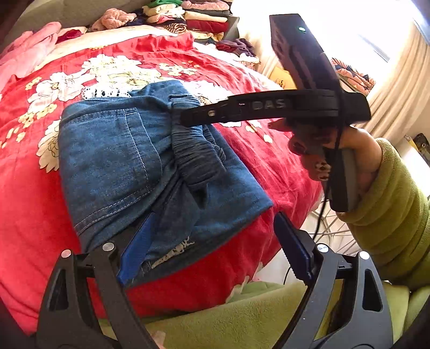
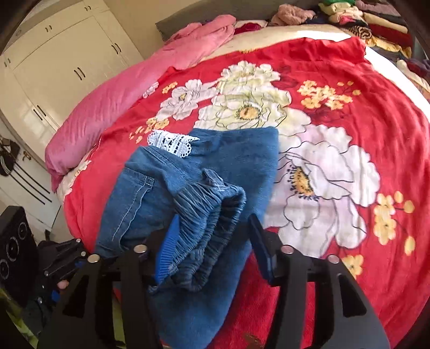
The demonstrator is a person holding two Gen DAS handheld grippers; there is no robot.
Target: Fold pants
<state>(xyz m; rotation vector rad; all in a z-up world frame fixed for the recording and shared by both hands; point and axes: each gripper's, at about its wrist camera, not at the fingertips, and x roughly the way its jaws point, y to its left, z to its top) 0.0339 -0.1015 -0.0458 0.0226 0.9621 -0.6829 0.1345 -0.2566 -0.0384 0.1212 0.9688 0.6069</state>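
Blue denim pants [image 1: 129, 166] with white lace trim lie folded in a bundle on a red floral blanket [image 1: 32, 214]. My left gripper [image 1: 212, 241] is open at the near edge of the bundle; its left pad touches the denim. The right gripper shows in the left wrist view [image 1: 188, 118] reaching over the gathered waistband. In the right wrist view, my right gripper [image 2: 215, 236] is open, its jaws astride the elastic waistband [image 2: 212, 204] of the pants [image 2: 242, 161]. The lace trim [image 2: 172, 142] sticks out at the far end.
A pink quilt [image 2: 107, 107] lies along the bed's left side. Stacks of folded clothes [image 1: 199, 18] sit at the head of the bed. White cupboards [image 2: 53, 67] stand to the left. A green fleece sleeve [image 1: 389, 209] and lap are near the bed edge.
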